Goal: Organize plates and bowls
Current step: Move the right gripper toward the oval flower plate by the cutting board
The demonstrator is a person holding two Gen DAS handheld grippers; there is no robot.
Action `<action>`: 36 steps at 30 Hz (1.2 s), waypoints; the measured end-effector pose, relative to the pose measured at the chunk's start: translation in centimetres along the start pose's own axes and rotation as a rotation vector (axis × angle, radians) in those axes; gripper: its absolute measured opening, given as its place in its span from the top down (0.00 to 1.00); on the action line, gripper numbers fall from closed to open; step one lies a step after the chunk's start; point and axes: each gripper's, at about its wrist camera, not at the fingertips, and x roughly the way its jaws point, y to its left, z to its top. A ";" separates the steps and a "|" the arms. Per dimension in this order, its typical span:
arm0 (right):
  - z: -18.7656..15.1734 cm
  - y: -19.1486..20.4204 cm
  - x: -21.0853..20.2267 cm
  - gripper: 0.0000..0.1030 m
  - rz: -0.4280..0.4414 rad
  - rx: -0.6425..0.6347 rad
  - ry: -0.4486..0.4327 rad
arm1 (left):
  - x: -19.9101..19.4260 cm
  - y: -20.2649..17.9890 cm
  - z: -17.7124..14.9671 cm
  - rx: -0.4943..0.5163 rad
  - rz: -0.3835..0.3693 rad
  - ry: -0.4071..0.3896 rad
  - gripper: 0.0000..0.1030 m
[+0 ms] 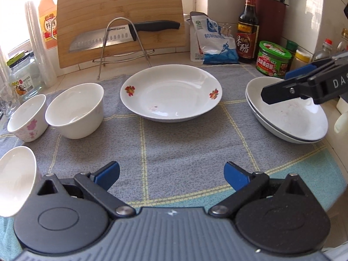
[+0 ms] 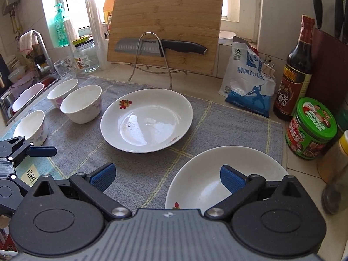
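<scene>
A white plate with red flower prints (image 1: 171, 93) (image 2: 146, 119) lies in the middle of the grey checked cloth (image 1: 184, 152). To its right sits a stack of two white plates (image 1: 287, 117) (image 2: 202, 174). Three white bowls stand on the left: one plain (image 1: 75, 106) (image 2: 81, 103), one with pink flowers (image 1: 27, 117) (image 2: 62, 91), and a third nearest me (image 1: 15, 174) (image 2: 30, 126). My left gripper (image 1: 171, 174) is open over bare cloth. My right gripper (image 2: 167, 177) (image 1: 276, 86) is open, with its right finger above the stacked plates and nothing held.
A bamboo cutting board (image 1: 121, 19) and a knife (image 1: 121, 34) on a wire rack stand at the back. A salt bag (image 1: 215, 41), vinegar bottle (image 1: 248, 28), green jar (image 1: 274, 58) and knife block (image 2: 326, 65) line the right. A sink (image 2: 26, 95) lies left.
</scene>
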 end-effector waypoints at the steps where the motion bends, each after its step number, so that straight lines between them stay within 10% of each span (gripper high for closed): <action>1: 0.1 0.1 0.2 0.00 0.007 -0.008 0.003 | 0.2 0.0 0.0 0.002 0.009 0.004 0.02; 21: 2.1 -0.7 3.6 0.00 -0.018 0.019 0.105 | 8.9 1.5 2.8 0.011 -0.066 0.014 0.00; 36: 7.3 -2.1 10.4 0.00 0.119 -0.045 0.223 | 10.2 1.9 3.7 0.033 -0.093 -0.026 0.00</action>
